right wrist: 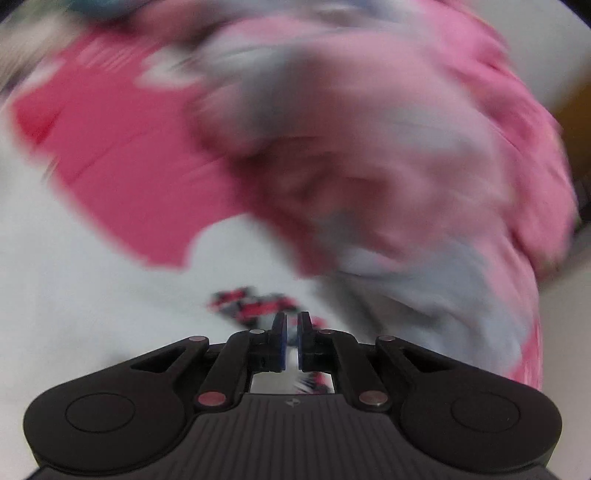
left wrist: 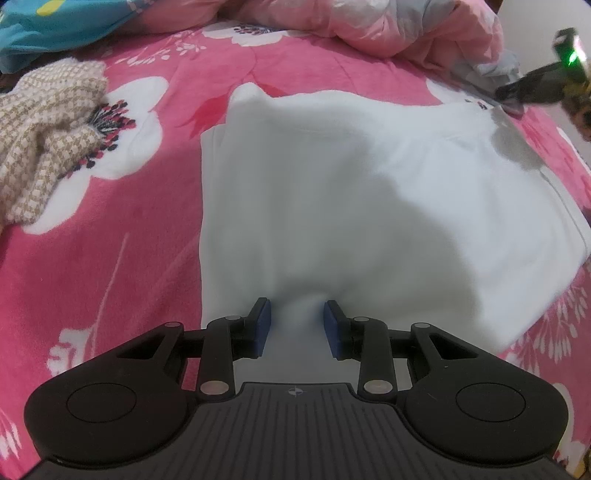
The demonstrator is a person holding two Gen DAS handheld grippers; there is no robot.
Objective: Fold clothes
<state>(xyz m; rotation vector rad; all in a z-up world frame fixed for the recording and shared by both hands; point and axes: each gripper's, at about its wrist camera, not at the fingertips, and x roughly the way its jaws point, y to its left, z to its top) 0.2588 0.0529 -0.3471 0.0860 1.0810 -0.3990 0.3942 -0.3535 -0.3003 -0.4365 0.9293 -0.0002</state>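
Left fingers: the blue pads [left wrist: 263, 325] stood partly apart, with a raised ridge of white cloth between them – whether they pressed it I could not tell.
Left gripper [left wrist: 297, 325]: pointed down at the near hem of the white garment [left wrist: 369, 206], over the near middle of that hem.
Right fingers: the pads [right wrist: 282, 341] were almost pressed together, a thin slit between them; nothing showed in that slit.
Right gripper [right wrist: 291, 341]: in the left wrist view it showed as a dark blurred shape at the upper right edge, with a green light, beside the garment's far right corner.
White garment: lay flat on the bedspread [left wrist: 92, 266], its left side folded in to a straight edge, with a small peak of cloth at the far left corner; shadow fell across its middle.
Bedspread: pink with large white flowers – it lay under everything.
Knitted piece [left wrist: 48, 136]: beige-and-white weave, bunched at the left, well apart from the garment.
Pale pink bedding [left wrist: 388, 26]: heaped along the far edge.
Blue cloth [left wrist: 55, 22]: far left corner.
Right wrist view: heavily blurred; only pink and white masses could be made out.
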